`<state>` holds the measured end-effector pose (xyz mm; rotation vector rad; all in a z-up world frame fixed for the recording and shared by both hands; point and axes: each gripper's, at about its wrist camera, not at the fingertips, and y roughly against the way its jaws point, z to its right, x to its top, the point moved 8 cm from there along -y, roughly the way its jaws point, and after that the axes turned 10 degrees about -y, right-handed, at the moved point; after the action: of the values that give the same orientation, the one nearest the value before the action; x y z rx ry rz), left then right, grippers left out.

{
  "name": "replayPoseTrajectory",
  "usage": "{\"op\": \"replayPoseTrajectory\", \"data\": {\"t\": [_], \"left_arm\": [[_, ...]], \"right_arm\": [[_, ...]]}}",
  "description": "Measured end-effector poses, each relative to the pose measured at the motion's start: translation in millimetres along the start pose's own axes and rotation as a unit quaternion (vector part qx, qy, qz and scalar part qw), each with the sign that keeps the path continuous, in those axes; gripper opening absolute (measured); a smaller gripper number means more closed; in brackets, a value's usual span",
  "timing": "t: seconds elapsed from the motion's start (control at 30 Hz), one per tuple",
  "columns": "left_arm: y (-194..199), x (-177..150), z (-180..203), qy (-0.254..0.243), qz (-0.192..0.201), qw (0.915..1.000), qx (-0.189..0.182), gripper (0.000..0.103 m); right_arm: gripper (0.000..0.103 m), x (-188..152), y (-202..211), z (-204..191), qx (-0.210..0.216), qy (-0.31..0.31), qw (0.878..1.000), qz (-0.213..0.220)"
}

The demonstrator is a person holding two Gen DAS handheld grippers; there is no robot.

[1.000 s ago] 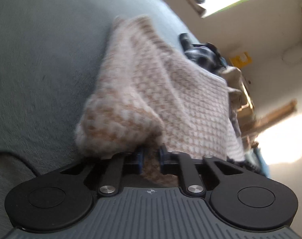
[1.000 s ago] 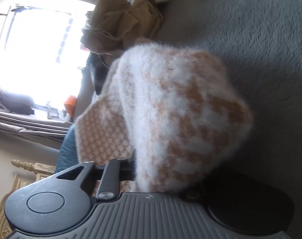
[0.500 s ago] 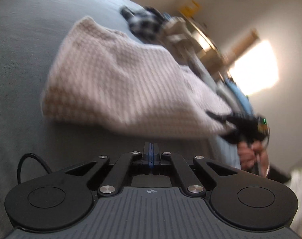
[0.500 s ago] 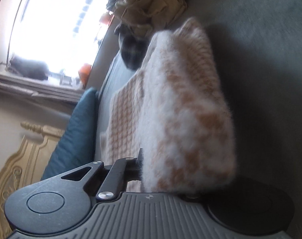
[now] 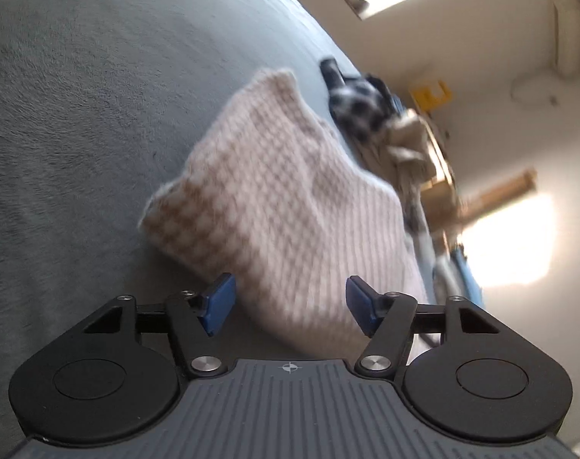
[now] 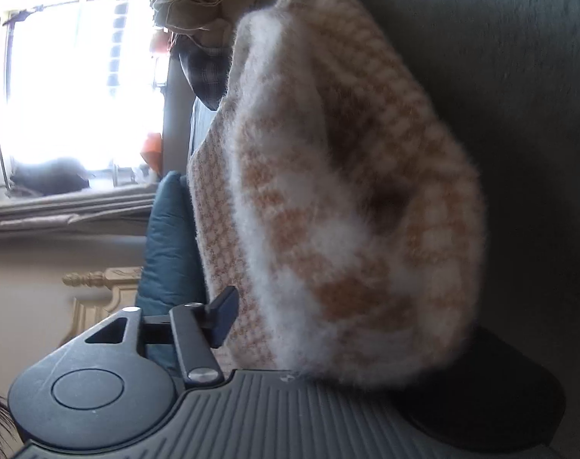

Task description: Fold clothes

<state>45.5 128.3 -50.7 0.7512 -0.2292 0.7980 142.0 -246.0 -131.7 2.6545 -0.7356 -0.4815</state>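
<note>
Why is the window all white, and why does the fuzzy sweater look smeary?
Right wrist view: the window is overexposed by daylight, washing out its detail, and the sweater sits so close that it looks soft. Left wrist view: the sweater and the clothes pile behind it are smeared by motion blur; the left tool stays sharp.

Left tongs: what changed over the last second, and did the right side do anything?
The left tongs let go: shut on the fuzzy checkered sweater a second ago, empty and shut half a second ago, now wide open just short of the fold. The right tongs also seem to have widened; their right finger is hidden by knit. The sweater stays on the grey surface.
</note>
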Motion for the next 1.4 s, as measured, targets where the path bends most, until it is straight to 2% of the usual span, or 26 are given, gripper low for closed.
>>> {"op": "replayPoseTrajectory", "data": {"t": [0.03,0.17,0.2,0.23,0.27,0.3,0.33,0.37,0.43,0.5,0.63,0.8,0.87,0.97,1.0,1.07,1.13,1.17,1.2,1.23,1.3,1.37,1.4], "left_arm": [[-5,4,-1,0.008,0.008,0.9999,-0.002,0.069],[-24,13,-16,0.060,0.027,0.9975,0.027,0.067],[-27,14,-19,0.068,0.032,0.9967,0.032,0.060],[-29,16,-20,0.072,0.035,0.9960,0.039,0.038],[-31,16,-19,0.064,0.036,0.9960,0.052,0.023],[-32,16,-17,0.047,0.033,0.9964,0.062,0.009],[-32,16,-12,0.028,0.030,0.9969,0.067,0.006],[-31,15,-8,0.009,0.026,0.9970,0.072,0.005],[-26,10,2,-0.027,0.006,0.9972,0.069,0.004],[-22,-2,12,-0.062,-0.028,0.9959,0.059,0.003],[-18,-25,31,-0.112,-0.096,0.9884,0.037,0.002],[-4,-48,47,-0.115,-0.154,0.9812,-0.017,0.002],[-8,-65,51,-0.108,-0.203,0.9721,-0.046,0.001],[-13,-94,53,-0.092,-0.293,0.9471,-0.093,0.001],[-15,-103,53,-0.088,-0.322,0.9370,-0.105,0.002],[-20,-114,47,-0.094,-0.360,0.9231,-0.096,0.007],[-10,-115,40,-0.120,-0.377,0.9141,-0.089,0.027],[0,-113,36,-0.138,-0.381,0.9102,-0.086,0.029],[9,-109,33,-0.156,-0.383,0.9065,-0.082,0.030],[17,-99,31,-0.178,-0.380,0.9044,-0.079,0.032],[36,-74,22,-0.216,-0.365,0.9032,-0.066,0.037],[51,-39,12,-0.251,-0.333,0.9083,-0.031,0.043],[53,-19,7,-0.269,-0.306,0.9130,0.005,0.049]], "right_arm": [[0.071,1,-3,1,0.004,-0.005,1.000,0.001],[0.073,6,-18,3,0.015,-0.024,1.000,0.008],[0.073,8,-23,3,0.012,-0.026,1.000,0.011],[0.071,11,-27,3,0.007,-0.024,1.000,0.016],[0.067,12,-30,2,0.000,-0.020,1.000,0.020],[0.054,13,-32,0,-0.010,-0.005,1.000,0.023],[0.035,13,-33,-2,-0.020,0.013,0.999,0.026],[0.026,13,-34,-4,-0.033,0.038,0.999,0.021],[0.016,10,-32,-10,-0.036,0.086,0.996,-0.007],[0.010,8,-25,-17,-0.054,0.144,0.988,-0.026],[0.009,7,-15,-28,-0.070,0.203,0.975,-0.053],[0.009,11,14,-38,-0.072,0.239,0.965,-0.077],[0.009,10,31,-35,-0.073,0.243,0.962,-0.097],[0.009,13,51,-13,-0.107,0.231,0.959,-0.120],[0.012,16,55,-3,-0.131,0.223,0.958,-0.122],[0.026,23,56,15,-0.169,0.198,0.955,-0.139],[0.045,16,61,23,-0.186,0.202,0.946,-0.170],[0.054,12,63,26,-0.196,0.209,0.940,-0.187],[0.070,5,67,26,-0.215,0.233,0.924,-0.214],[0.077,-2,73,26,-0.234,0.246,0.910,-0.237],[0.077,-14,85,25,-0.270,0.273,0.880,-0.279],[0.077,-19,97,14,-0.286,0.294,0.862,-0.299],[0.077,-20,99,2,-0.282,0.313,0.857,-0.298]]}}
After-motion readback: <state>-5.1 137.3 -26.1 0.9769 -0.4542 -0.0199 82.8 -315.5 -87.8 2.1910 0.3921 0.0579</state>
